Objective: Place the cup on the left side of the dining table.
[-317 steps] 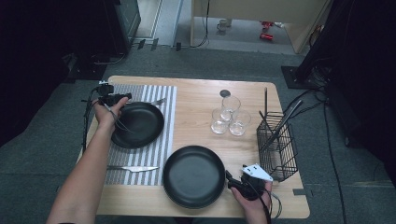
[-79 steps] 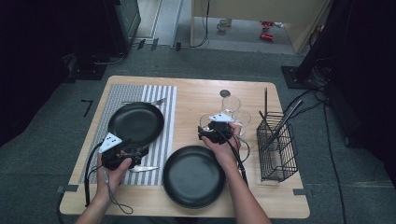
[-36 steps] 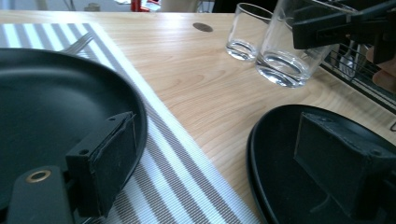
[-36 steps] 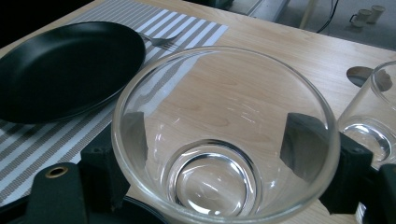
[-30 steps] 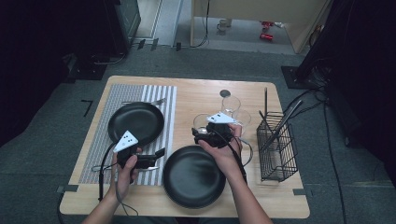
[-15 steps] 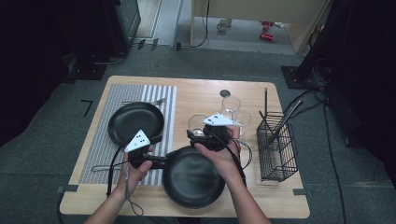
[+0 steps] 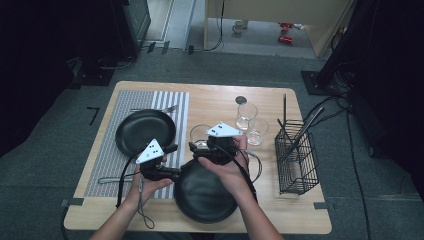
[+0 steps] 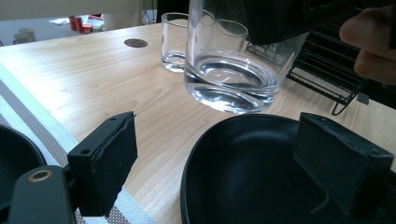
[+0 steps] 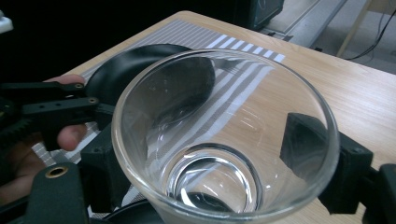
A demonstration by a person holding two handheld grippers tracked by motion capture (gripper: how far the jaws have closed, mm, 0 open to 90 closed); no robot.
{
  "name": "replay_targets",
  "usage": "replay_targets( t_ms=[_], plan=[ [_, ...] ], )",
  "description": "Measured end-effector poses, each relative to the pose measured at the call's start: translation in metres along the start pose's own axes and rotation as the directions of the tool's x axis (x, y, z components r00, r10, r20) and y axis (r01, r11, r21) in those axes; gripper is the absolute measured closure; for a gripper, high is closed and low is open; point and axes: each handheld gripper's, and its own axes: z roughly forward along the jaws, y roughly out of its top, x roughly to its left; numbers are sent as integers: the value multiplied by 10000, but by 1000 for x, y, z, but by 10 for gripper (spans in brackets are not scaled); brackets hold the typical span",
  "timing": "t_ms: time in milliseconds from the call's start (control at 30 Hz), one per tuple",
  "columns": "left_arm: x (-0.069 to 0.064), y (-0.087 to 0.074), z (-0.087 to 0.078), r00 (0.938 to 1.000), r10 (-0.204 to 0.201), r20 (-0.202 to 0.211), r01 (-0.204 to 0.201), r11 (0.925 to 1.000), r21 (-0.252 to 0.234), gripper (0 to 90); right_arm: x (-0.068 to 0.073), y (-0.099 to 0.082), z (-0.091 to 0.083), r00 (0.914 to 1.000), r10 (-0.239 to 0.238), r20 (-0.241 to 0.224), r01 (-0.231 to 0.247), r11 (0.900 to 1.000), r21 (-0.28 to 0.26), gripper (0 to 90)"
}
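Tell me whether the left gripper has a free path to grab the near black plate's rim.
Probably yes. The left gripper is open beside the near black round plate, whose rim lies between its jaws in the left gripper view. The clear drinking glass, held by the right gripper, sits beyond.

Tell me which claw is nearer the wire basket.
Right. The right claw holds a glass mid-table, with two other glasses between it and the wire basket. The left claw sits farther left, at the near plate's rim.

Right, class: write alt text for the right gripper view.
An empty clear glass is clamped between the right gripper's two black jaws, above a wooden table. Behind it lie a black plate on a striped placemat, and the left gripper.
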Motion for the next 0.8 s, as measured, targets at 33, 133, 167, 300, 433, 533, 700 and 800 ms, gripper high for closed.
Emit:
replay_targets(
  t_ms=[33,133,167,300,433,533,700,800],
  plan=[
    [0,0,0,10000,17,26,-17,10000,-15,135,2,0,0,10000,-27,-35,27,10000,-3,201],
    [-2,1,0,9999,115,42,-115,9999,-53,135,5,1,0,9998,-74,-158,74,10000,35,201],
    [-2,1,0,9999,142,40,-142,9999,-54,135,7,1,0,9997,-79,-211,81,10000,51,201],
    [-4,0,0,9996,298,20,-298,9995,-76,137,12,1,1,9990,-148,-430,153,9998,99,201],
    [-7,1,0,9989,450,87,-450,9990,-66,138,20,1,2,9977,-287,-618,296,9995,123,201],
    [-10,3,-1,9981,602,133,-600,9981,-131,139,25,2,3,9962,-285,-818,296,9995,131,201],
    [-14,6,-2,9953,930,279,-922,9953,-297,144,30,2,2,9942,-411,-995,427,9990,142,201],
    [-16,8,-1,9934,1129,205,-1123,9932,-302,145,34,2,1,9926,-416,-1141,441,9988,190,201]
  ],
)
